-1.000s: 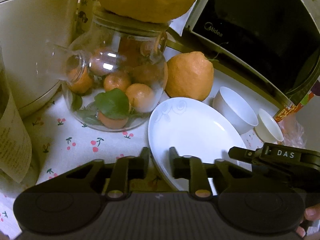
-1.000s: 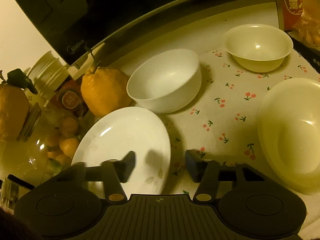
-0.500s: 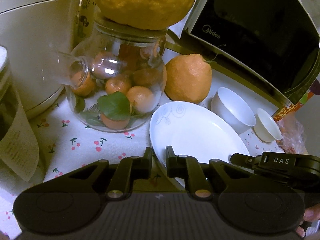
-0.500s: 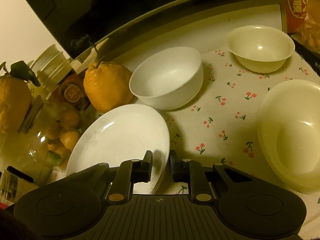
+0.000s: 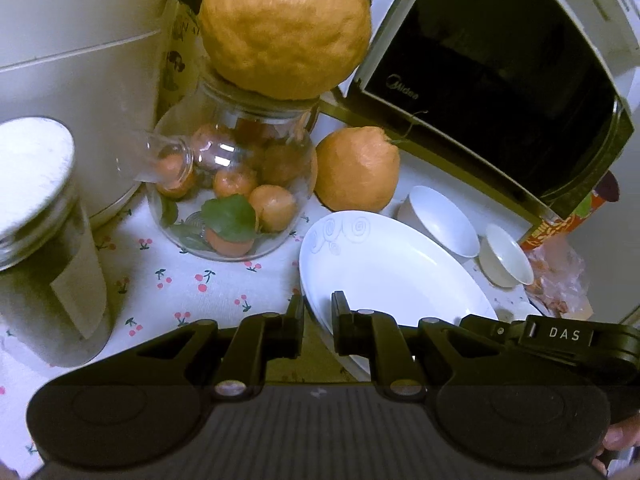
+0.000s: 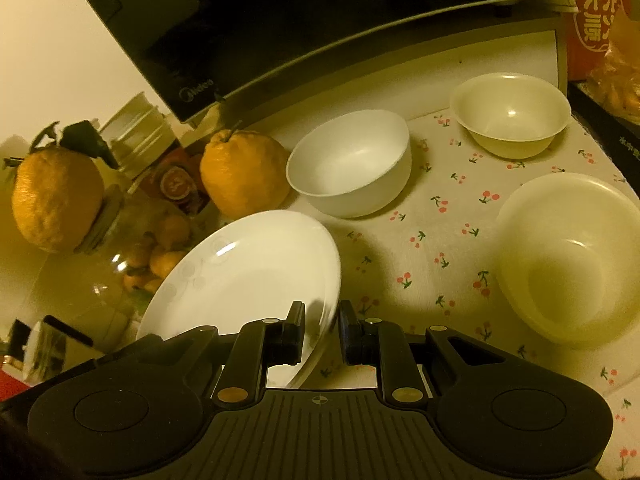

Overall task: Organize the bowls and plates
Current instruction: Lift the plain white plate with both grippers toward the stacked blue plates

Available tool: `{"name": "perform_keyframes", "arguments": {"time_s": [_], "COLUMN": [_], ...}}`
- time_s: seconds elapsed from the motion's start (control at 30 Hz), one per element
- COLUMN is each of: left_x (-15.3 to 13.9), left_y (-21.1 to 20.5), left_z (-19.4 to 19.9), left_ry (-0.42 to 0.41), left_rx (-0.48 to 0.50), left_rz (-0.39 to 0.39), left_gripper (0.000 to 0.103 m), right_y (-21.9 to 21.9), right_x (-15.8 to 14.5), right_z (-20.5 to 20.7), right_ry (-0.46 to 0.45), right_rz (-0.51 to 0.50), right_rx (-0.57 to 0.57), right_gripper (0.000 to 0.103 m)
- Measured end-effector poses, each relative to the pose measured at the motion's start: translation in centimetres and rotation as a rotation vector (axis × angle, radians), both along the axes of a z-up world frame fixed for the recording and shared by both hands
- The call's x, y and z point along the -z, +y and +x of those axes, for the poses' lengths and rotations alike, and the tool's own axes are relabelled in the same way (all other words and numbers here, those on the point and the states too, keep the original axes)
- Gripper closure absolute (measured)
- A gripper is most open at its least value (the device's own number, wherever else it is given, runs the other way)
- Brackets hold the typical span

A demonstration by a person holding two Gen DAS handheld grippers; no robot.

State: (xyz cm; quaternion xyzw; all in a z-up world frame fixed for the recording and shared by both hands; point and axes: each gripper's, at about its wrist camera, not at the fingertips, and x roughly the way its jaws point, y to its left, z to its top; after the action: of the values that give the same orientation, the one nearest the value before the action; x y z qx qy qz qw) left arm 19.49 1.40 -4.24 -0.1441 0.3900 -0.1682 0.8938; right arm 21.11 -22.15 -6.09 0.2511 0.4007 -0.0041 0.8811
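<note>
A white oval plate (image 5: 384, 268) with a faint swirl pattern is held off the cherry-print cloth, tilted. My left gripper (image 5: 318, 318) is shut on its left rim. My right gripper (image 6: 322, 326) is shut on its right rim; the plate also shows in the right wrist view (image 6: 248, 272). A white bowl (image 6: 352, 168) stands behind the plate. A small cream bowl (image 6: 512, 114) stands at the back right. A large cream bowl (image 6: 568, 256) stands at the right.
A black microwave (image 5: 496, 68) stands at the back. A glass jar of small oranges (image 5: 232, 188) with a big citrus fruit (image 5: 284, 24) on top stands left; another citrus (image 5: 356, 170) is next to the plate. A lidded jar (image 5: 36, 216) is near left.
My right gripper closed from open onto the plate's rim. My left gripper's jaws tightened on the other rim. The plate lifted and tilted off the cloth.
</note>
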Motion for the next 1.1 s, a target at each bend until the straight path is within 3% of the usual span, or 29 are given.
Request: {"name": "perform_keyframes", "arguments": {"time_s": [1.1], "left_x": [-3.3], "left_y": [2.8], "left_z": [-8.3], "left_ry": [0.013], "left_rx": [0.102], "left_rz": [-0.043], "left_gripper": [0.09], "right_y": [2.0], "right_x": [-4.6], "right_z": [-9.9], "right_ry": [0.039], "right_rz": [-0.002], "right_rx": [-0.09], "right_gripper": [0.085]}}
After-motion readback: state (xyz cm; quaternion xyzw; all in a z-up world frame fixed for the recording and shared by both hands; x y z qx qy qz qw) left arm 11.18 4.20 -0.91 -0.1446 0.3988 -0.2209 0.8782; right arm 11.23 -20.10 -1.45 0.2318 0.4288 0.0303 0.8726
